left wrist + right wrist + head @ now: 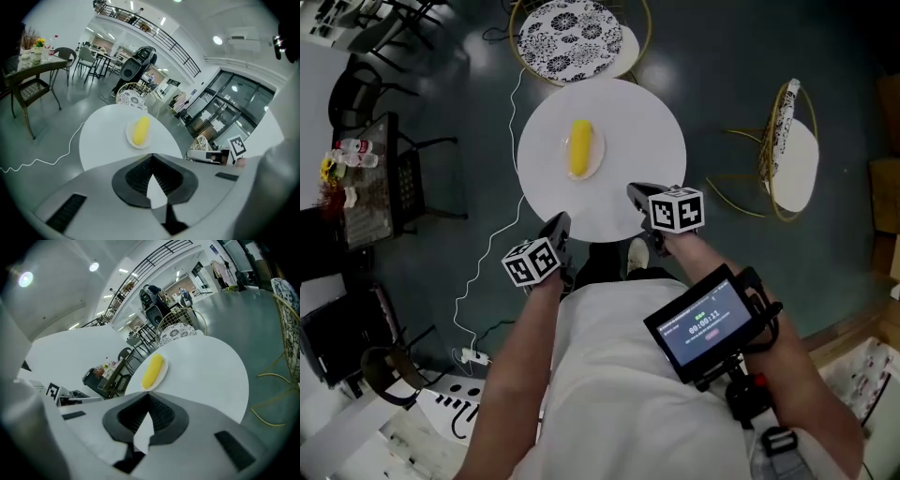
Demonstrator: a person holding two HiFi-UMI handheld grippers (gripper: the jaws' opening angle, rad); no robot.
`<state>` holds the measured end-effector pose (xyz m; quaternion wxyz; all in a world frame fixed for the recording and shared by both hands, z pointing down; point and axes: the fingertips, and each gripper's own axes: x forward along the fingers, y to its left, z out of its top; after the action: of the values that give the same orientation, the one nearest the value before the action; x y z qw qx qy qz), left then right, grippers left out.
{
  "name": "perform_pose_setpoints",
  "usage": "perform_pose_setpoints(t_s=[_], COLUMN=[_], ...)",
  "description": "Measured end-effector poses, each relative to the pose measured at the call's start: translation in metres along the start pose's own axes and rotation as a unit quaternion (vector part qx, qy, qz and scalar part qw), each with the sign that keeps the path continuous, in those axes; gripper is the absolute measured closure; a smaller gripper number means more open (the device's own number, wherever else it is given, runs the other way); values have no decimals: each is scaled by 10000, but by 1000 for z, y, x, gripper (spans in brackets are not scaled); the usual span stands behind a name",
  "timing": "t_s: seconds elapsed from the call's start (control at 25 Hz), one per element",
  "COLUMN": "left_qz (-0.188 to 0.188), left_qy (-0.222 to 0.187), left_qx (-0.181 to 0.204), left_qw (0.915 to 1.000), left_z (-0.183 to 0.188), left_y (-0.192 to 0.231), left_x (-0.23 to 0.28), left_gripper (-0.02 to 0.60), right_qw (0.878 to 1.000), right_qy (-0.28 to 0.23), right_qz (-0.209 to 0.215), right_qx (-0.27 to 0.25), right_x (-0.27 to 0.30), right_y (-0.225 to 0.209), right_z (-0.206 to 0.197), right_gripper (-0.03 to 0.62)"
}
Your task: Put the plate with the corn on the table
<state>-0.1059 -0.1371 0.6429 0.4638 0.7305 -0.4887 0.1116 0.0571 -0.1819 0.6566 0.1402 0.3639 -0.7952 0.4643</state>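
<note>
Plate (599, 161) with corn (580, 148) on round white table (647, 131), grey floor (722, 56).

Head view dim, floor (722, 56) around the white table (647, 150) dark; gripper views bright under ceiling lamps (217, 40), fisheye-bent, edges vignetted black.

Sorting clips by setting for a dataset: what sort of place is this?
Probably a café or canteen hall: a round white table with wire-frame cushioned chairs, further tables behind, and a railed mezzanine overhead.
</note>
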Motion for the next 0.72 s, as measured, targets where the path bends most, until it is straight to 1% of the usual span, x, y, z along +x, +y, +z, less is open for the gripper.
perform_pose_setpoints(t_s=[0.12, 0.28, 0.44, 0.52, 0.72], left_qz=[-31, -25, -32, -27, -121], left_qy=[-87, -213, -295, -349, -418], left_qx=[189, 454, 687, 716, 617], left_qw=[9998, 9987, 9972, 9968, 9971], left_z=[0, 1, -2, -5, -18], left_y=[-15, -33, -46, -49, -58], left_x=[-13, -34, -54, -61, -78], left_gripper=[574, 575, 574, 574, 575], right_qw=[9997, 9990, 9981, 9977, 9969], right_qy=[-17, 35, -3, -27, -102], right_qz=[231, 339, 464, 527, 637], right_qx=[-50, -282, -399, -430, -460], right_x=[-11, -26, -36, -41, -55], right_y=[16, 30, 45, 50, 62], right_z=[-7, -13, -15, -16, -17], right_gripper=[588, 588, 588, 588, 588])
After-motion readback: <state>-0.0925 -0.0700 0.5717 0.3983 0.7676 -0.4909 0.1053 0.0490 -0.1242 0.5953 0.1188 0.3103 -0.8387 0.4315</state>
